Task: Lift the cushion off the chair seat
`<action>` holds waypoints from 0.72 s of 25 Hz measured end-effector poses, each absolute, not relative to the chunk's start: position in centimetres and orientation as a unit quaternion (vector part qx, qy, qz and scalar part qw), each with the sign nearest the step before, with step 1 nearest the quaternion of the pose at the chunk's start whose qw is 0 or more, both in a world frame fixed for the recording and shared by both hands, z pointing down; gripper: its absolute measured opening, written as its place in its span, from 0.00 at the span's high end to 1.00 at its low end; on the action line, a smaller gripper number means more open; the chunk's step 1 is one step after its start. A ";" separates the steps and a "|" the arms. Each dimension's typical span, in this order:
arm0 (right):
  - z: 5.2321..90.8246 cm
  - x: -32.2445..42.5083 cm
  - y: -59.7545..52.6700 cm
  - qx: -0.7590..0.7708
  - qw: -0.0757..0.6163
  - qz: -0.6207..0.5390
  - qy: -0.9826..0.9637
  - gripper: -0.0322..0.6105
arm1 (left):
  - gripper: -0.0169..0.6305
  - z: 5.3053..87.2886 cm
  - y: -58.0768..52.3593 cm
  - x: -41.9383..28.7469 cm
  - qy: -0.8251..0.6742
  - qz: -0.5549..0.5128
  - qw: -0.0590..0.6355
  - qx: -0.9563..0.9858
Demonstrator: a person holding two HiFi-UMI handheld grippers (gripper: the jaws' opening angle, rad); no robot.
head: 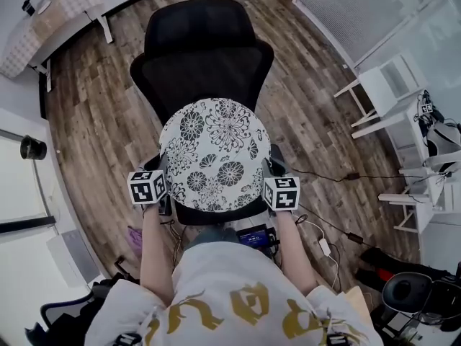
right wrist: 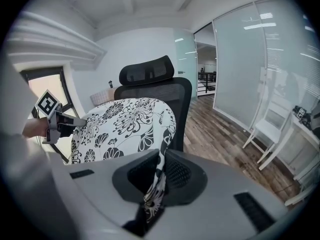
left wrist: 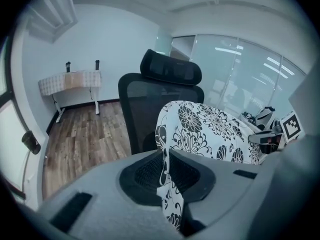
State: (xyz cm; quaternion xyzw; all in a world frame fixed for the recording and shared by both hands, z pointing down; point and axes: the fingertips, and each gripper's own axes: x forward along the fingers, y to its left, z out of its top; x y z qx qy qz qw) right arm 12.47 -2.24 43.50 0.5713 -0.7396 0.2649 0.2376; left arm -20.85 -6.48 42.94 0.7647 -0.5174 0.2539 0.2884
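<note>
A round white cushion (head: 215, 150) with black flower print hangs above the seat of the black mesh office chair (head: 205, 56). My left gripper (head: 165, 186) is shut on the cushion's left edge, and my right gripper (head: 268, 182) is shut on its right edge. In the left gripper view the cushion (left wrist: 205, 131) rises from between the jaws, with a fold of its cover pinched at my left gripper (left wrist: 166, 171). The right gripper view shows the cushion (right wrist: 125, 126) likewise, its edge nipped in my right gripper (right wrist: 160, 171). The chair's seat is mostly hidden beneath the cushion.
Wooden floor surrounds the chair. A small covered table (head: 50, 20) stands far left by the wall. White chairs (head: 385, 92) and a desk stand at the right near glass partitions (right wrist: 240, 69). Cables (head: 331, 229) and bags lie on the floor at the lower right.
</note>
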 end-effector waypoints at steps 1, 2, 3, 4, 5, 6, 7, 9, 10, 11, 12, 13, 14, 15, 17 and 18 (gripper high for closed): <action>43.4 12.5 -2.1 0.571 0.236 0.264 -0.740 0.91 | 0.93 42.9 -6.4 -20.9 -0.520 0.251 0.289 0.764; 43.4 12.5 -2.1 0.571 0.235 0.263 -0.741 0.91 | 0.93 42.9 -6.3 -20.9 -0.521 0.251 0.289 0.763; 43.3 12.5 -2.0 0.571 0.234 0.263 -0.741 0.91 | 0.93 42.8 -6.2 -20.9 -0.523 0.251 0.289 0.762; 43.3 12.5 -2.0 0.571 0.234 0.263 -0.742 0.91 | 0.93 42.8 -6.2 -20.9 -0.523 0.252 0.288 0.761; 43.3 12.5 -1.9 0.570 0.235 0.264 -0.742 0.91 | 0.93 42.7 -6.2 -20.8 -0.523 0.253 0.287 0.761; 43.3 12.6 -1.8 0.569 0.234 0.265 -0.742 0.91 | 0.93 42.6 -6.1 -20.8 -0.524 0.254 0.286 0.761; 43.3 12.6 -1.8 0.568 0.232 0.267 -0.743 0.91 | 0.93 42.5 -6.1 -20.8 -0.525 0.254 0.285 0.761; 43.1 12.6 -1.7 0.567 0.225 0.270 -0.745 0.91 | 0.93 42.3 -5.9 -20.8 -0.528 0.253 0.283 0.760; 42.9 12.6 -1.6 0.567 0.223 0.269 -0.746 0.91 | 0.93 42.2 -5.8 -20.8 -0.529 0.252 0.282 0.760; 42.7 12.5 -1.6 0.566 0.223 0.266 -0.748 0.91 | 0.93 42.1 -5.7 -20.9 -0.530 0.252 0.282 0.759; 42.6 12.5 -1.5 0.566 0.225 0.262 -0.749 0.91 | 0.93 42.0 -5.5 -20.9 -0.530 0.251 0.282 0.759; 42.4 12.5 -1.4 0.568 0.227 0.255 -0.749 0.91 | 0.93 41.9 -5.3 -21.0 -0.530 0.251 0.282 0.759; 42.2 12.5 -1.4 0.571 0.229 0.246 -0.749 0.91 | 0.93 41.8 -5.1 -21.1 -0.531 0.250 0.281 0.760; 41.9 12.5 -1.4 0.575 0.230 0.237 -0.749 0.92 | 0.93 41.7 -5.0 -21.1 -0.532 0.248 0.280 0.759; 41.2 12.4 -1.5 0.575 0.227 0.227 -0.753 0.92 | 0.93 41.5 -4.9 -21.2 -0.537 0.243 0.277 0.759; 40.9 12.3 -1.6 0.573 0.225 0.225 -0.755 0.92 | 0.93 41.4 -5.0 -21.3 -0.539 0.241 0.276 0.758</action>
